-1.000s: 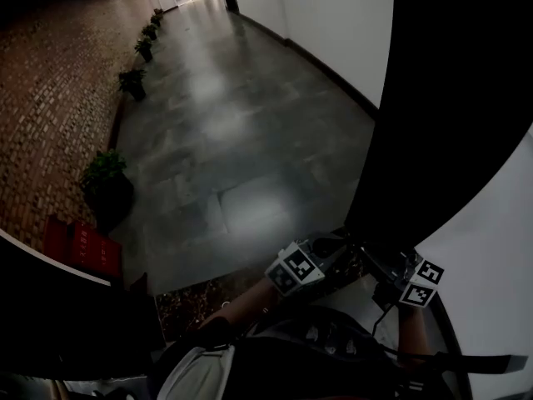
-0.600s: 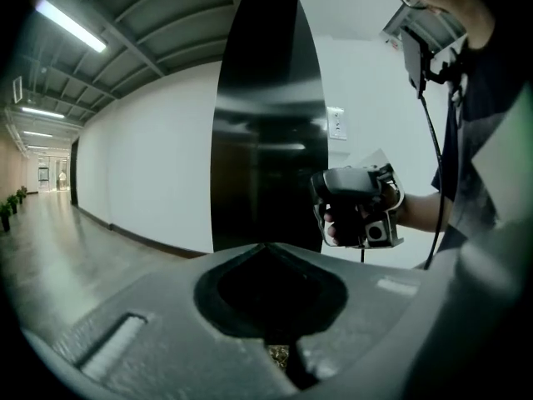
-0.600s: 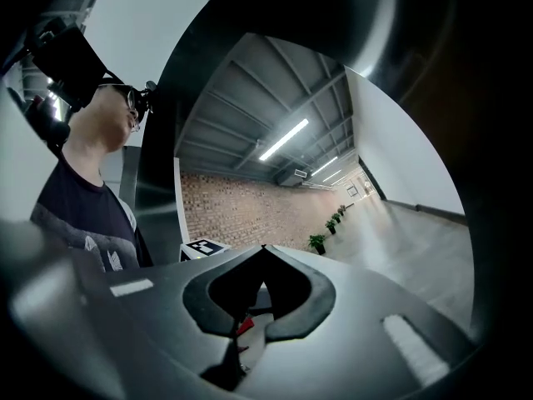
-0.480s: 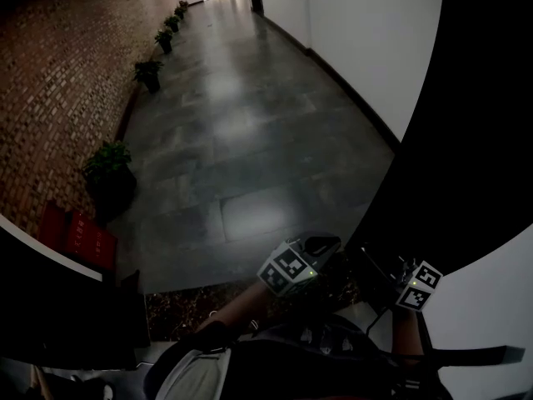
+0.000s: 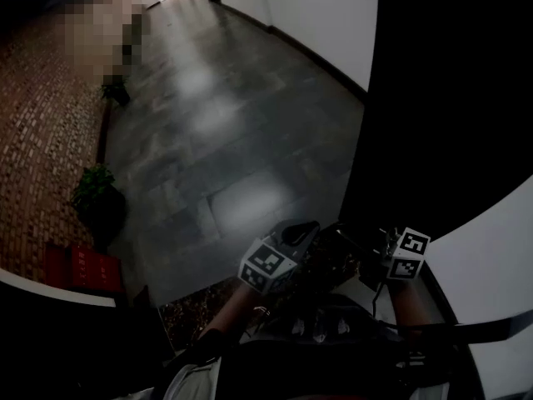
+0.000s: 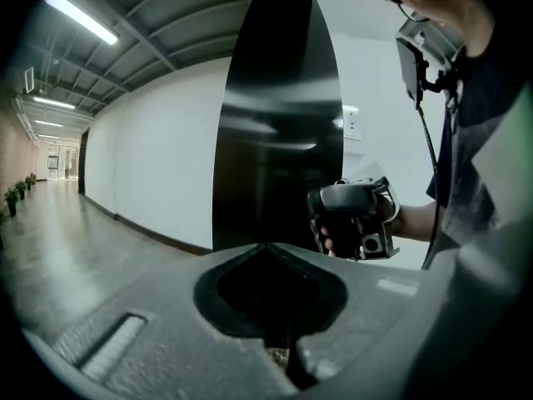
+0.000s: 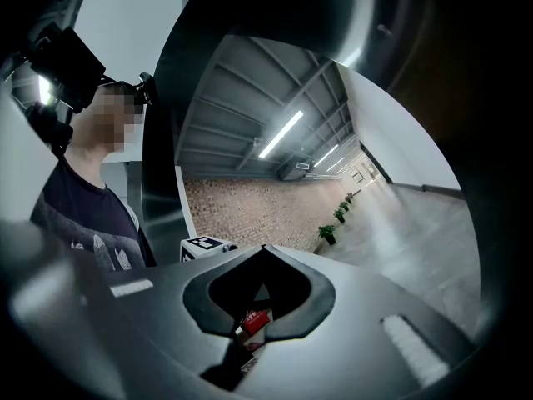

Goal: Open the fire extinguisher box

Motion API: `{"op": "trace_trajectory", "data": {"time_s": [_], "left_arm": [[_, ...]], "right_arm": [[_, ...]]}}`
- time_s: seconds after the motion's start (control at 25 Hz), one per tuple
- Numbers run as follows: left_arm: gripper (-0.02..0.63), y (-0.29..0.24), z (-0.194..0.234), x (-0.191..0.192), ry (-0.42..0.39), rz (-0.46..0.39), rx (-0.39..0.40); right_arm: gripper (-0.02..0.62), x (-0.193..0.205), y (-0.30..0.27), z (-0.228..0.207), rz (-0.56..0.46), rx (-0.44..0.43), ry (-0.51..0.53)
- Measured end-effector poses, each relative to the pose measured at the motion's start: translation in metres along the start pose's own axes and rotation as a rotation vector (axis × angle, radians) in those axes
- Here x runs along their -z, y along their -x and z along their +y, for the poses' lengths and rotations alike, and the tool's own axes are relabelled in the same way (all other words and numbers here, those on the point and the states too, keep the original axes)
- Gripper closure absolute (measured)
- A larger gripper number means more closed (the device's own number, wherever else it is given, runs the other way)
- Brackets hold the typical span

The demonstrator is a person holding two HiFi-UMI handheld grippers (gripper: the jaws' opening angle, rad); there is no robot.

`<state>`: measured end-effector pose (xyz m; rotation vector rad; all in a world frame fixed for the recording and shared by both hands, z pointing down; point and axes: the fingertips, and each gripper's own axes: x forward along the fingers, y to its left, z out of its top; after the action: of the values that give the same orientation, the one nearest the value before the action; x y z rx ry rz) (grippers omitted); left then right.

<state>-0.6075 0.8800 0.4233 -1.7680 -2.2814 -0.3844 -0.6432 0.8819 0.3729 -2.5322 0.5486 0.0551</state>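
Note:
The red fire extinguisher box (image 5: 83, 267) stands on the floor against the brick wall at the lower left of the head view, far from both grippers. A piece of the red box (image 7: 254, 322) also shows through the hole behind the right gripper's jaws. My left gripper (image 5: 306, 230) is held low in front of the body, with its marker cube beside it. In its own view the left gripper (image 6: 266, 247) has its tips together on nothing. My right gripper (image 5: 371, 252) hovers near the black pillar (image 5: 450, 98). The right gripper (image 7: 265, 247) is likewise shut and empty.
A dark tiled corridor floor (image 5: 216, 140) runs ahead. Potted plants (image 5: 96, 192) line the brick wall (image 5: 42, 165) on the left. A white wall (image 5: 325, 15) lies on the right. A hand holds the right gripper (image 6: 354, 219) beside the pillar.
Both grippers have shifted left in the head view and sit slightly higher. The view has swung, so the plants and red box lie further left. The jaws look unchanged.

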Motion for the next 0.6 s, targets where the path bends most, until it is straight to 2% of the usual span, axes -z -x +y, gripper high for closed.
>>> {"op": "trace_trajectory", "data": {"time_s": [0.08,0.2,0.28,0.4,0.52,0.6], "left_arm": [[0.603,-0.008,0.001,0.009,0.009,0.017,-0.006],[0.603,-0.020,-0.003,0.029,0.022,0.073,0.027],[0.603,-0.018,-0.011,0.029,0.016,0.087,0.048],[0.603,-0.017,-0.023,0.019,0.016,0.072,0.067],[0.603,-0.021,-0.023,0.024,0.007,0.068,0.083],[0.603,-0.017,-0.019,0.014,0.018,0.031,0.077]], "right_arm": [[0.595,0.005,0.006,-0.008,-0.003,-0.009,-0.021],[0.595,0.014,0.024,-0.016,-0.031,0.016,-0.069],[0.595,0.017,0.033,-0.009,-0.051,0.033,-0.087],[0.595,0.017,0.043,0.001,-0.068,0.045,-0.097],[0.595,0.024,0.042,-0.001,-0.067,0.044,-0.093],[0.595,0.022,0.034,0.005,-0.050,0.037,-0.072]]}}
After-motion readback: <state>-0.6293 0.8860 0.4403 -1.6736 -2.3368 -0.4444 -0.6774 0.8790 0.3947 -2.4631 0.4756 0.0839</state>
